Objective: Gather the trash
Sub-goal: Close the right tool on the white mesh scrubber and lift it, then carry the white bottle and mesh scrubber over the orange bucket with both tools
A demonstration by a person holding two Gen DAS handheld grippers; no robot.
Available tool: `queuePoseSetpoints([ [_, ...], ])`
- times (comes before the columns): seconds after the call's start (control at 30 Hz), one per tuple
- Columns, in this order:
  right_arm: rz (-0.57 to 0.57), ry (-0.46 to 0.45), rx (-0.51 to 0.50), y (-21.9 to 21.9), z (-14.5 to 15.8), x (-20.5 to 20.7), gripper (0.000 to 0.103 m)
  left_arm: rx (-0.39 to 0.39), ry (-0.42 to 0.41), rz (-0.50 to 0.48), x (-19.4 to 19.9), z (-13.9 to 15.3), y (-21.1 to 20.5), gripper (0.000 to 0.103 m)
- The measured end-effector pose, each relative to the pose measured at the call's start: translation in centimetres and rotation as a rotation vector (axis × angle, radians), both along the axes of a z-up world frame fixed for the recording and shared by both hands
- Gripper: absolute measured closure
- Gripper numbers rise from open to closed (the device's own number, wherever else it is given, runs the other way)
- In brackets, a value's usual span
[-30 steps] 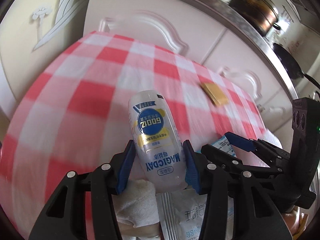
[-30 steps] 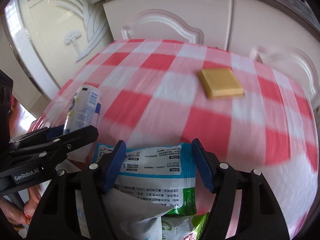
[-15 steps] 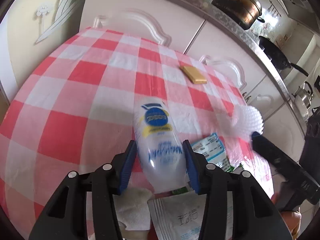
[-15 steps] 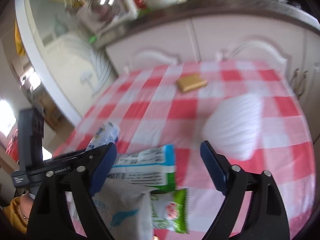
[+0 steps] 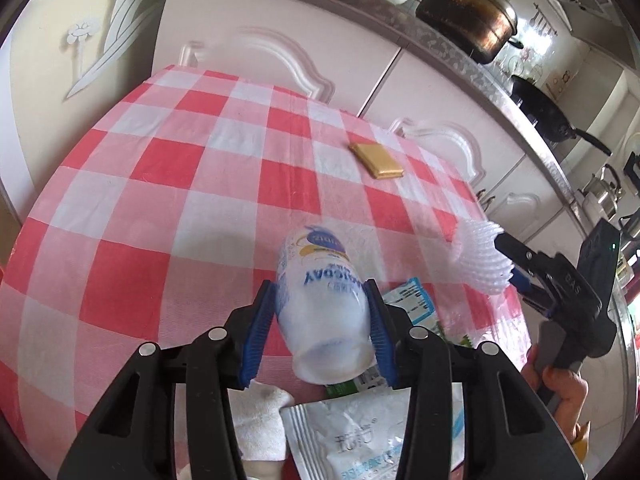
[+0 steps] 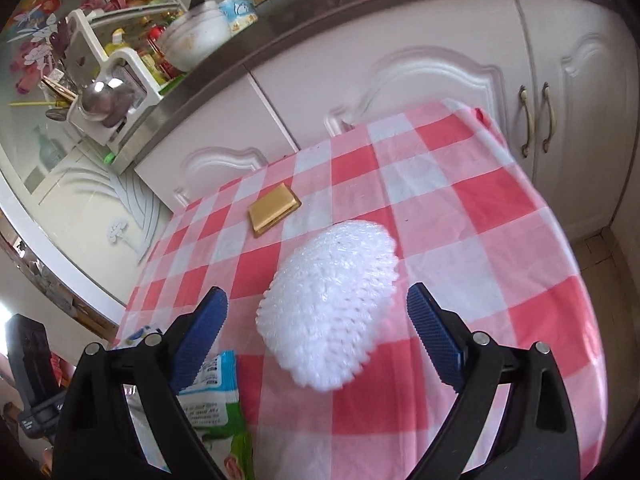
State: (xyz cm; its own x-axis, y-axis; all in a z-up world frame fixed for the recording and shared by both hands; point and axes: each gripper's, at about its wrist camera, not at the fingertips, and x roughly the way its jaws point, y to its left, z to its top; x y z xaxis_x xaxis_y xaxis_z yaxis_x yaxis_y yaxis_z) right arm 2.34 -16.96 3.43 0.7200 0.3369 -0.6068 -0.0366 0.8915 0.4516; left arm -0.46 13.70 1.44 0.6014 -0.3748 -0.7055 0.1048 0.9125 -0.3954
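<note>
My left gripper (image 5: 320,320) is shut on a white plastic bottle (image 5: 316,264) with blue print, held tilted just above the red-and-white checked tablecloth (image 5: 160,200). Under it lie a crumpled tissue (image 5: 260,416), a white sachet (image 5: 360,440) and a blue-green packet (image 5: 408,300). My right gripper (image 6: 316,298) straddles a white foam fruit net (image 6: 332,304) near the table's right side. Its jaws are opening and stand wide, with the pads clear of the net. A flat gold packet (image 6: 274,208) lies farther back on the cloth.
White cabinet doors (image 6: 440,92) stand right behind the table. The counter above holds a dark pot (image 5: 468,20), a pan (image 5: 544,116) and a dish rack (image 6: 108,92). The cloth's right edge (image 6: 560,220) drops to the wooden floor. A hand (image 5: 560,396) holds the right gripper.
My right gripper left the blue-green packet, swung right and rolled, and its jaws spread around the foam net. My left gripper keeps the bottle, now tipped more toward the camera.
</note>
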Motion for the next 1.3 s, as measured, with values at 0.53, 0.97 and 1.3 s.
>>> queuePoseSetpoints([
  [0.53,0.011,-0.012,-0.078,1.7,-1.0,0.3,0.046,0.040,0.039,0.023,0.9,-1.3,0.1,0.058],
  [0.97,-0.008,-0.063,0.003,0.6,-0.7,-3.5,0.047,0.018,-0.017,0.042,-2.0,1.2,0.5,0.059],
  [1.3,-0.016,-0.118,-0.036,1.1,-0.2,-8.0,0.047,0.022,-0.084,0.050,-5.4,3.0,1.2,0.059],
])
